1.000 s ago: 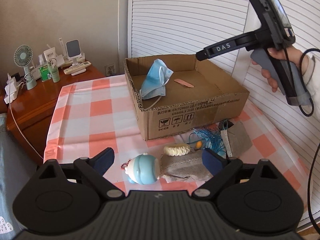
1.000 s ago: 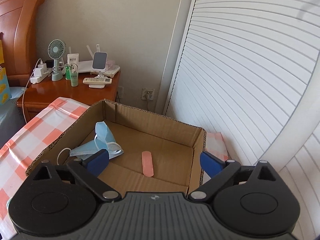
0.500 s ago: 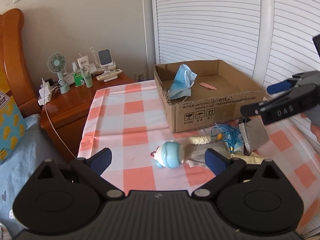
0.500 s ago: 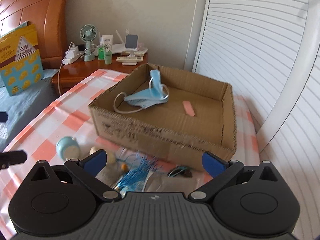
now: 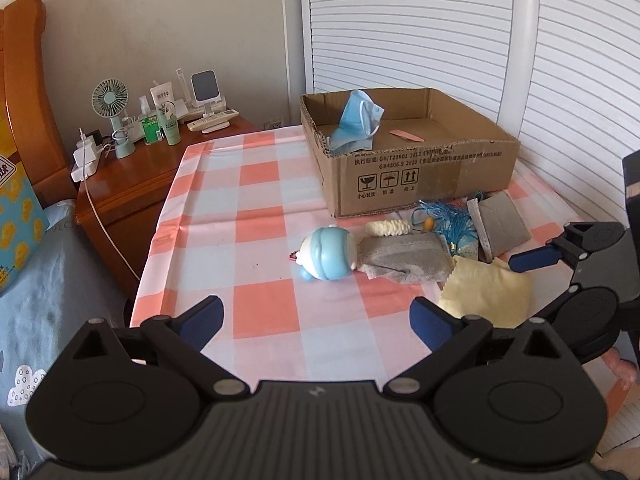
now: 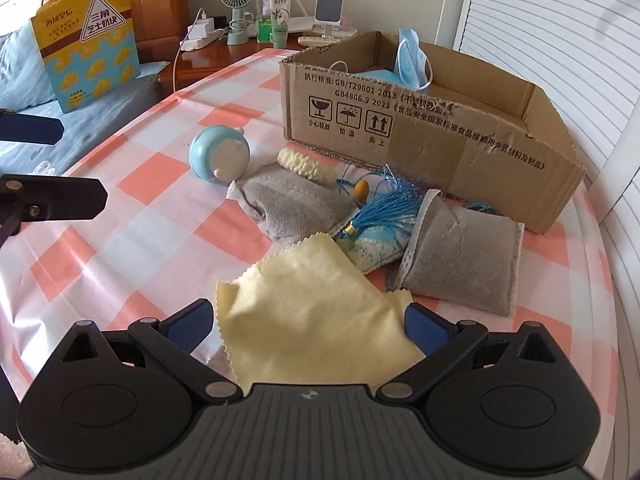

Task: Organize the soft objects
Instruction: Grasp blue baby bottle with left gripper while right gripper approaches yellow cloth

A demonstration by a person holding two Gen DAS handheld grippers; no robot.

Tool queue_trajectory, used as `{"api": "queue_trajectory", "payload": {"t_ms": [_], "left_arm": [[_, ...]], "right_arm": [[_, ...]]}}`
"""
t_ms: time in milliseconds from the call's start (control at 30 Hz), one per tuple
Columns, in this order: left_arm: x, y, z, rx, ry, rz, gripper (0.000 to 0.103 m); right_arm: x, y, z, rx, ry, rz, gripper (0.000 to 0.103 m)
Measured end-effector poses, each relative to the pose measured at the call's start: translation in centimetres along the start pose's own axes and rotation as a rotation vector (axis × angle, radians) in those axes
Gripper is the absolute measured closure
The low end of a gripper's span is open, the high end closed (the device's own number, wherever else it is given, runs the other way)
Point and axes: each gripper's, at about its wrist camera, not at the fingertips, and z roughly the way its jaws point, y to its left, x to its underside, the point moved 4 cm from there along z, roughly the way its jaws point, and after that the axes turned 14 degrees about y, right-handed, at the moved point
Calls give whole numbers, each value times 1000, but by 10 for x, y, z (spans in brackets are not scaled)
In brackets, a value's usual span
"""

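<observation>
A cardboard box (image 5: 420,168) (image 6: 440,152) stands at the far side of the checked tablecloth, holding a blue face mask (image 5: 358,120) (image 6: 410,62) and a pink strip (image 5: 404,135). In front of it lie a round blue toy (image 5: 328,254) (image 6: 220,152), a cream knitted band (image 5: 388,227), two grey pouches (image 6: 292,204) (image 6: 460,264), a blue tasselled sachet (image 6: 380,224) and a yellow cloth (image 5: 484,292) (image 6: 312,312). My right gripper (image 6: 306,320) is open and low over the yellow cloth, which lies flat between its jaws. My left gripper (image 5: 316,316) is open and holds nothing, short of the toy.
A wooden nightstand (image 5: 140,168) with a small fan, bottles and a remote stands left of the table. A bed with blue sheets and a yellow bag (image 6: 88,40) lies beyond the table's left edge. White louvred doors close off the right side.
My right gripper has come back from above the box and dropped down to the yellow cloth. My left gripper has drawn back from the toy, widening its view of the table.
</observation>
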Motion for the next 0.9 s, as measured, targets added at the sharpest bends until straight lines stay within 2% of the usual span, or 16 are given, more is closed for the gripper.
{"api": "queue_trajectory", "payload": {"t_ms": [100, 300, 367, 700, 900], "left_arm": [[1, -1, 1, 5, 6, 2, 4], [1, -3, 7, 10, 24, 9, 4], [1, -4, 10, 15, 30, 11, 4], [3, -7, 41, 58, 86, -14, 4], [10, -3, 64, 75, 142, -30, 4]], "right_arm": [[2, -1, 5, 15, -15, 11, 0], [7, -33, 5, 54, -4, 158, 0], [11, -40, 4, 60, 2, 173, 0], [17, -37, 0, 48, 26, 152, 0], [23, -33, -3, 30, -15, 106, 0]]}}
